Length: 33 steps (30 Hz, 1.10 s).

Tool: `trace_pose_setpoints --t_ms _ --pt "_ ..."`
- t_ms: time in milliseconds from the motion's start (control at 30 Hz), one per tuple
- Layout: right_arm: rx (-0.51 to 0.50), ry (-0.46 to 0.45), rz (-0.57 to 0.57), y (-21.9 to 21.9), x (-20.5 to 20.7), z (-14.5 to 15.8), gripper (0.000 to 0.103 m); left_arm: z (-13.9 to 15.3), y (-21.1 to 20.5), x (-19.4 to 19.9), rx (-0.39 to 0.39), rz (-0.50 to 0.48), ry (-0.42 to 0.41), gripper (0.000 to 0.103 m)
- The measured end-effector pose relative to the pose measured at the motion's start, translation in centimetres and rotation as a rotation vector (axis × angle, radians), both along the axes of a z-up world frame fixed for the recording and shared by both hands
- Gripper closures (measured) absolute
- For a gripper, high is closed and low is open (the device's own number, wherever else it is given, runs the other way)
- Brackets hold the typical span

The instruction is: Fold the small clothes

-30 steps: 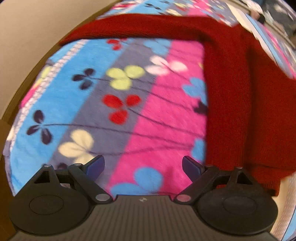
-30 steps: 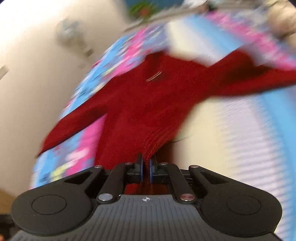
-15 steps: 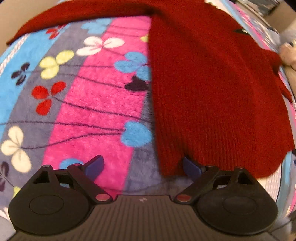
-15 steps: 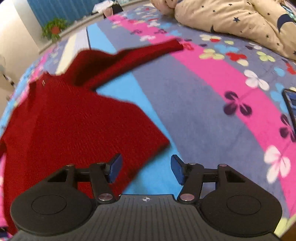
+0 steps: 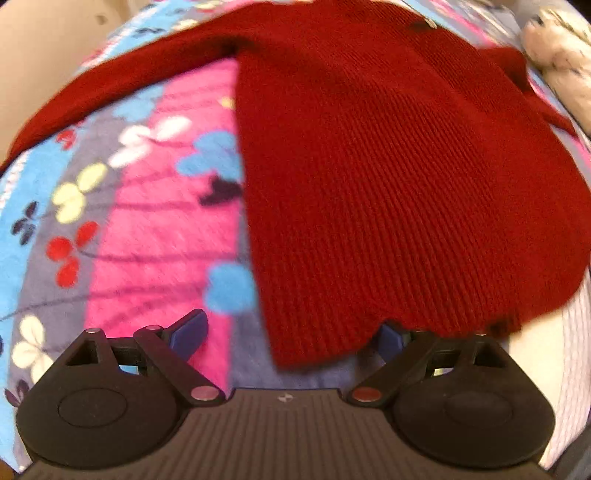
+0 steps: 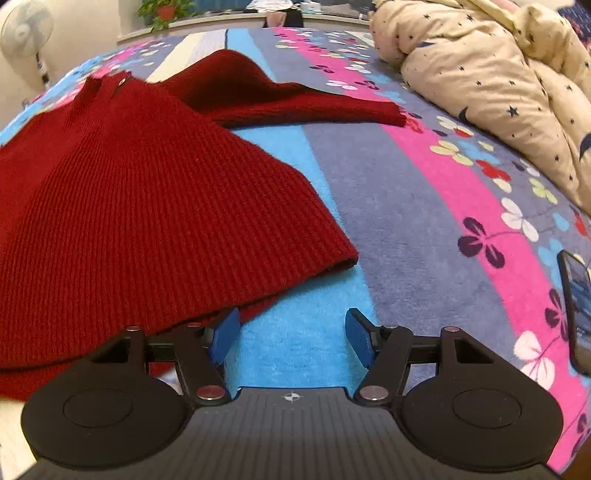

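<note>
A red knit sweater lies spread flat on the bed's striped, clover-patterned fleece blanket, its neckline and small label toward the far side and its ribbed hem nearest my two tools.

My left tool hangs over the hem's left corner with its blue pads spread wide; that corner of the hem sits between them, the fabric overlapping the right pad, but nothing is pinched. One sleeve stretches away to the left along the blanket's edge.

In the right wrist view, my right tool has just been opening and now stands with its jaws apart over a bare blue stripe of the blanket, with no cloth between them. The sweater has its hem's right corner just beside the left pad, draped over that finger's linkage. The other sleeve lies angled out to the right, its cuff resting on the blanket.

A cream comforter printed with dark stars is bunched at the far right of the bed. A phone lies on the blanket at the right edge. A standing fan and a potted plant show beyond the bed.
</note>
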State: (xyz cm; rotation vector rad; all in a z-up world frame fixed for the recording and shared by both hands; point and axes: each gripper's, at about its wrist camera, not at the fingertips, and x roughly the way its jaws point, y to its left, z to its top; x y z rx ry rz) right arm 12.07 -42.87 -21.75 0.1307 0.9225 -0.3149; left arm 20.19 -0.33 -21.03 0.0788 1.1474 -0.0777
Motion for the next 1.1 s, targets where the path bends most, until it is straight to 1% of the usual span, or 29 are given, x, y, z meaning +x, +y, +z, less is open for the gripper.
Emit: trace_pose_setpoints --t_ms 33,100,133,167,267,333,367,433,500,533,567,600,633,667,700,733,767,867,933,1000,1067,1100 --pt "0.005 -0.002 -0.003 -0.1 0.0 0.1 0.038 0.4 0.5 0.3 -0.033 0.013 -0.002 0.008" --pt "0.009 -0.014 -0.003 0.0 0.0 0.2 0.038 0.6 2.0 0.9 -0.140 0.064 0.029 0.008" --pt "0.009 -0.019 0.001 0.0 0.0 0.2 0.038 0.6 2.7 1.3 -0.177 0.098 0.041 0.008" --pt "0.004 -0.023 0.001 0.1 0.1 0.2 0.038 0.3 3.3 2.1 -0.186 0.138 0.050 0.008" --pt "-0.016 -0.033 -0.004 0.0 0.7 0.0 0.038 -0.4 4.5 3.2 -0.175 0.196 0.065 0.008" --pt "-0.029 -0.042 -0.011 -0.2 1.0 0.0 0.037 -0.9 4.7 3.4 -0.176 0.211 0.079 0.008" --pt "-0.039 -0.043 -0.018 -0.4 1.2 0.0 0.037 -1.0 4.5 3.3 -0.159 0.204 0.074 0.008" --pt "-0.047 -0.044 -0.033 -0.8 1.1 0.0 0.036 -1.3 3.3 2.5 -0.100 0.167 0.058 0.008" --pt "-0.029 -0.049 -0.060 -1.5 0.6 -0.1 0.036 -1.7 1.9 1.4 -0.038 0.119 0.038 0.005" --pt "-0.021 -0.053 -0.072 -1.8 0.2 -0.1 0.036 -1.9 1.3 0.9 -0.016 0.111 0.019 0.005" --pt "-0.019 -0.055 -0.084 -2.0 -0.1 -0.2 0.036 -2.1 1.1 0.5 -0.013 0.114 0.003 0.007" --pt "-0.020 -0.058 -0.092 -2.2 -0.6 -0.3 0.036 -2.0 1.1 0.3 -0.028 0.124 -0.007 0.013" --pt "-0.025 -0.064 -0.095 -2.3 -1.0 -0.3 0.036 -1.6 1.2 0.0 -0.069 0.129 -0.021 0.043" --pt "-0.037 -0.067 -0.095 -2.3 -1.4 -0.4 0.036 -0.9 1.6 0.0 -0.162 0.121 -0.025 0.085" --pt "-0.055 -0.069 -0.090 -2.3 -1.8 -0.4 0.036 -0.4 2.1 0.2 -0.239 0.127 -0.021 0.092" --pt "-0.074 -0.072 -0.077 -2.2 -2.1 -0.5 0.035 0.4 2.6 0.4 -0.285 0.152 -0.032 0.092" --pt "-0.089 -0.074 -0.060 -2.1 -2.4 -0.6 0.035 1.1 3.0 0.8 -0.303 0.171 -0.052 0.092" --pt "-0.128 -0.083 -0.009 -1.6 -2.6 -1.0 0.035 2.6 3.6 2.4 -0.299 0.187 -0.086 0.092" --pt "-0.126 -0.107 -0.009 -1.6 -2.4 -1.0 0.035 3.0 3.6 2.7 -0.292 0.188 -0.084 0.092" --pt "-0.108 -0.129 -0.019 -1.8 -1.8 -1.1 0.035 2.5 3.4 3.0 -0.288 0.188 -0.059 0.090" --pt "-0.115 -0.121 -0.024 -1.8 -1.0 -1.5 0.035 1.3 3.1 3.3 -0.263 0.181 -0.035 0.089" --pt "-0.128 -0.122 -0.021 -1.7 -0.6 -1.8 0.035 0.8 2.8 3.0 -0.247 0.174 -0.022 0.087"
